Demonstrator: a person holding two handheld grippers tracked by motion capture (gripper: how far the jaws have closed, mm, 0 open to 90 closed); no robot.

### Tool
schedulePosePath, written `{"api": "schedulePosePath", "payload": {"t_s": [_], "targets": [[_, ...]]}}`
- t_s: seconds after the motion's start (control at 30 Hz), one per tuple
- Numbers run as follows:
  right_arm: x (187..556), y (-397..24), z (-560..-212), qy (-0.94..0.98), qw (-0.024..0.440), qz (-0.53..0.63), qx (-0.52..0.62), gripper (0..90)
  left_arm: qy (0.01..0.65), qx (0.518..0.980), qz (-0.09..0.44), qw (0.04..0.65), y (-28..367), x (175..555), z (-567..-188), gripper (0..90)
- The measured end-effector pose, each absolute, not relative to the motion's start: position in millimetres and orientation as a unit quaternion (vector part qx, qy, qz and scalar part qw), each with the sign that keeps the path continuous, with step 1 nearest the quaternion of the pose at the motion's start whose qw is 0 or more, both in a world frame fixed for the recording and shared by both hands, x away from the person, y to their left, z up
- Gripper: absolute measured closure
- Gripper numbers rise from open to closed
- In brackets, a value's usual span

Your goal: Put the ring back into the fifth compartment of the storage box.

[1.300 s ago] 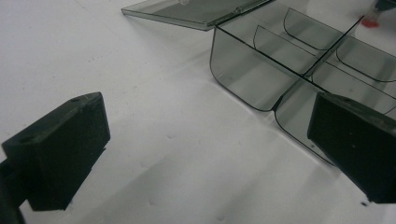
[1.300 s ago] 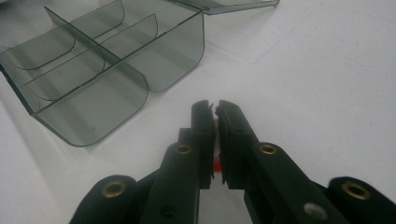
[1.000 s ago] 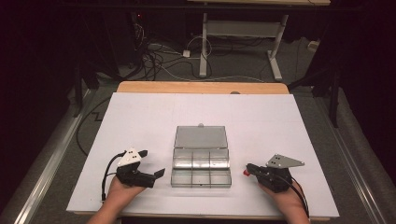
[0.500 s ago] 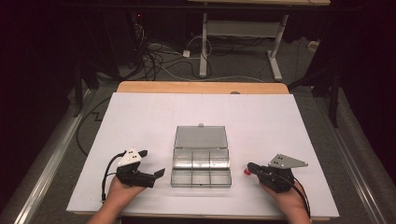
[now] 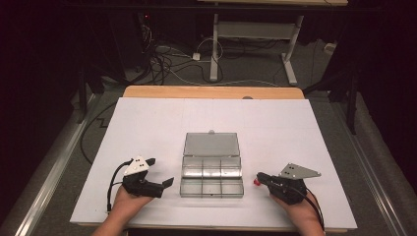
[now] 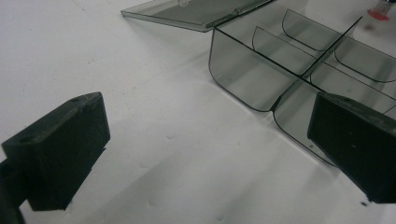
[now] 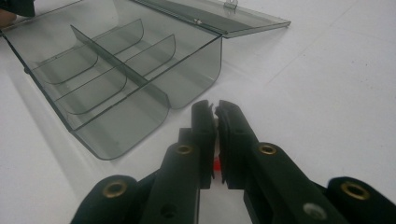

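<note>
A clear compartment box (image 5: 212,174), lid open flat behind it, sits mid-surface (image 5: 147,123) btwn two hand-held tongs. Left tongs (image 5: 161,173), jaws wide apart & empty, rest just left of the box. Right tongs (image 5: 257,179) are clamped on a small red piece (image 5: 255,182) just right of the box.
</note>
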State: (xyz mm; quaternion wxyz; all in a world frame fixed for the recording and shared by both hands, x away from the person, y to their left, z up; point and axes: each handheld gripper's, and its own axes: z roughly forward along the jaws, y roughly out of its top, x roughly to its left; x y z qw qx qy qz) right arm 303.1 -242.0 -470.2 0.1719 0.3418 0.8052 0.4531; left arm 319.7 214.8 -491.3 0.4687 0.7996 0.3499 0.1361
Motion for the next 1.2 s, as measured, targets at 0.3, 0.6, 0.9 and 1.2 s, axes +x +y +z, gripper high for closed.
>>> {"api": "schedulePosePath", "payload": {"t_s": [0.3,0.6,0.9,1.2], "targets": [[304,-238,-472,0.809,0.172,0.453,0.334,87.1,0.348,0.800,0.136,0.469,214,320,-491,0.0],[303,-238,-468,0.803,0.174,0.460,0.336,87.1,0.347,0.801,0.135,0.468,214,320,-491,0.0],[301,-239,-458,0.794,0.184,0.473,0.333,87.0,0.347,0.801,0.135,0.468,214,320,-491,0.0],[300,-237,-448,0.790,0.193,0.483,0.325,87.1,0.348,0.801,0.135,0.468,214,320,-492,0.0]]}}
